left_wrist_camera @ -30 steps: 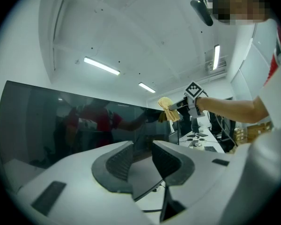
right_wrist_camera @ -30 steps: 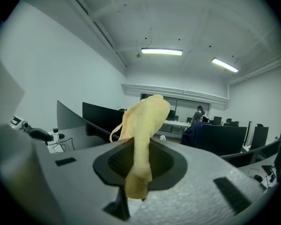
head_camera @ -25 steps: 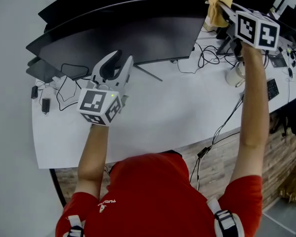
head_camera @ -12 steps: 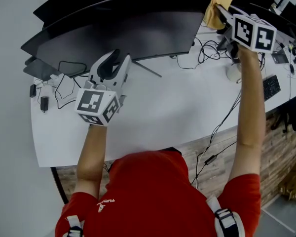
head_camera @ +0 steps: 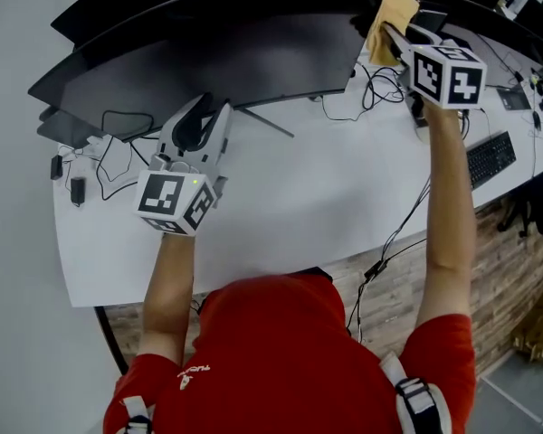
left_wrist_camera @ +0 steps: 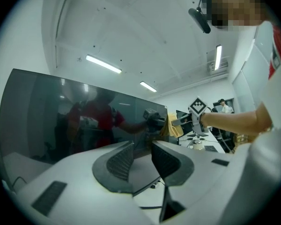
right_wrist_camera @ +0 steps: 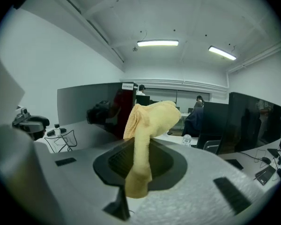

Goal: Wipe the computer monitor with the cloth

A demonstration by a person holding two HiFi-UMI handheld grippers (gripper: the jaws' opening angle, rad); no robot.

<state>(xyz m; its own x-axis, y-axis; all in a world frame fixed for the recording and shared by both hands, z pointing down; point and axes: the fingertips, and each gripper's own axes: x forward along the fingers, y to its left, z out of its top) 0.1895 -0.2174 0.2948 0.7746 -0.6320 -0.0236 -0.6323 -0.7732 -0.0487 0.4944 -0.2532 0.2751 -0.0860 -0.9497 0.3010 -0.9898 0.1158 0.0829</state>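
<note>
While the left hand-held gripper point(head_camera: 214, 108) is closing empty, the right hand-held gripper point(head_camera: 395, 42) pinches the cloth point(head_camera: 386, 16).

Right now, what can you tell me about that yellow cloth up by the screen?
The cloth is soft, pale yellow fabric, crumpled into a bunch. The right claw is shut on its middle: a puffy wad stands above the jaws and a short tail hangs below. It is held up at the right end of the dark curved monitor, seemingly against the screen, though contact is not certain.
</note>
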